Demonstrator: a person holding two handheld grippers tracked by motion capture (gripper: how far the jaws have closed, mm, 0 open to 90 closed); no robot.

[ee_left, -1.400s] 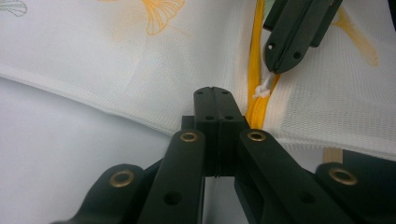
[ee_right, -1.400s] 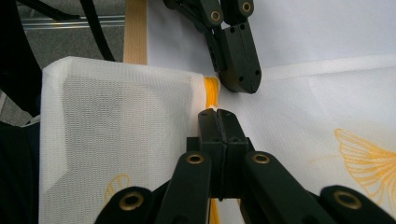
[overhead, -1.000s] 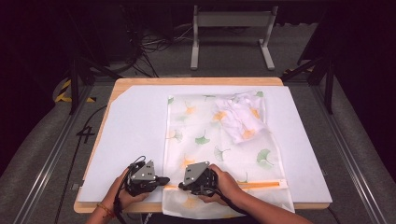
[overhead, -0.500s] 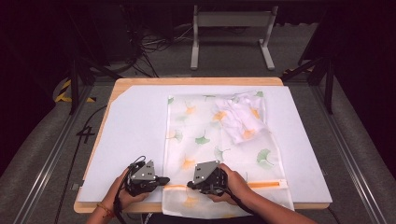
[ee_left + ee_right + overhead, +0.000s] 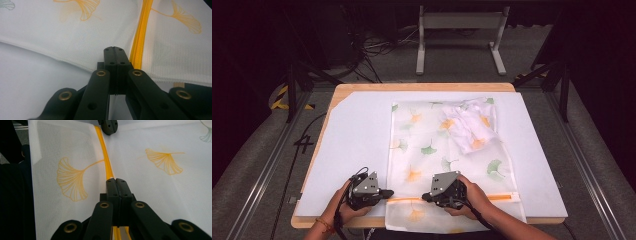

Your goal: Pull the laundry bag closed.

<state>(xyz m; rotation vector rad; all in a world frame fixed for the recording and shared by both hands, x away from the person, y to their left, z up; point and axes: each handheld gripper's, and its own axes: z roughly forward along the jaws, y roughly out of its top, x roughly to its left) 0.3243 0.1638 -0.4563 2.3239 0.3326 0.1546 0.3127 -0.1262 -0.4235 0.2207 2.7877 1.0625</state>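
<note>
Mesh bag [image 5: 447,150]: a white net laundry bag printed with orange and green ginkgo leaves, lying flat on the middle-right of the table, its near edge hanging over the table's front rim.
Zipper [image 5: 412,199]: an orange strip running across the bag near its front end, from the bag's left edge toward the right.
White cloth [image 5: 472,127]: a crumpled bundle at the bag's far right corner; whether it lies in or on the bag cannot be told.
Left gripper [image 5: 388,193]: at the bag's left edge, tips at the zipper's left end; in the left gripper view [image 5: 114,53] its jaws are pressed together, and whether any mesh is caught between them cannot be told.
Right gripper [image 5: 426,197]: on the zipper, a little to the right of the left gripper; in the right gripper view [image 5: 116,185] its jaws are closed over the orange zipper line.
Hands: the left hand [image 5: 343,206] and right hand [image 5: 472,196] each wrap a gripper body at the table's front edge.
White sheet [image 5: 357,145]: covers most of the tabletop under the bag.
Table [image 5: 337,95]: wooden edge showing around the sheet.
Floor [image 5: 262,165]: grey, with cables behind the table.
</note>
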